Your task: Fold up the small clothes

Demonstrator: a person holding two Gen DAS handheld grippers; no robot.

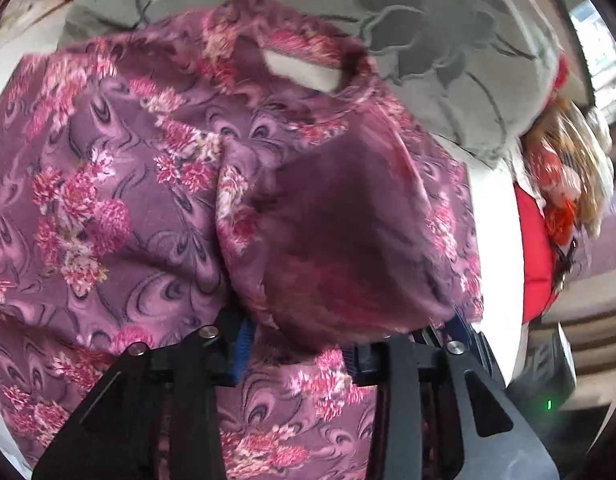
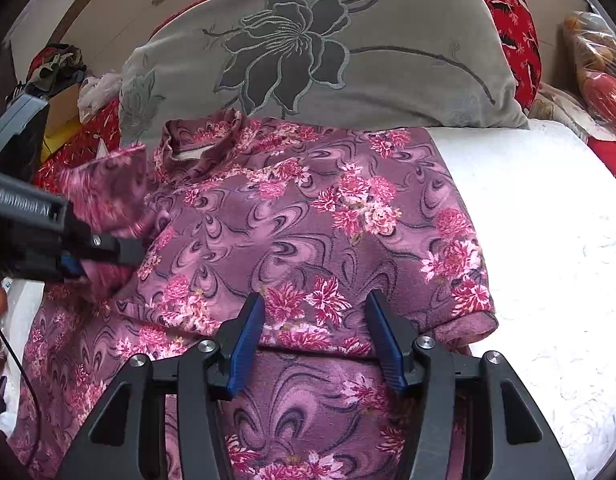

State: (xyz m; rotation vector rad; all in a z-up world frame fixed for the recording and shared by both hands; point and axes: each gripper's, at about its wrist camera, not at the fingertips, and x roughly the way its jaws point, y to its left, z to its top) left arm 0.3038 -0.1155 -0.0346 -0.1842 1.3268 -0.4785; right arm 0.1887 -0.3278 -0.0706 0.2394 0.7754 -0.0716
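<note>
**A:** What is the right gripper (image 2: 314, 332) doing?

**B:** Its jaws stand apart, empty, over the flowery purple top (image 2: 308, 220) on the white bed (image 2: 548, 240).

**A:** And the left gripper (image 2: 108, 256)?

**B:** Cloth hides its tips. I cannot tell. Lay the sleeve (image 1: 328, 232) flat, I think.

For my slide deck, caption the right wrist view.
Open right gripper over a purple floral fleece garment on white bedding, grey embroidered pillow behind.
</note>
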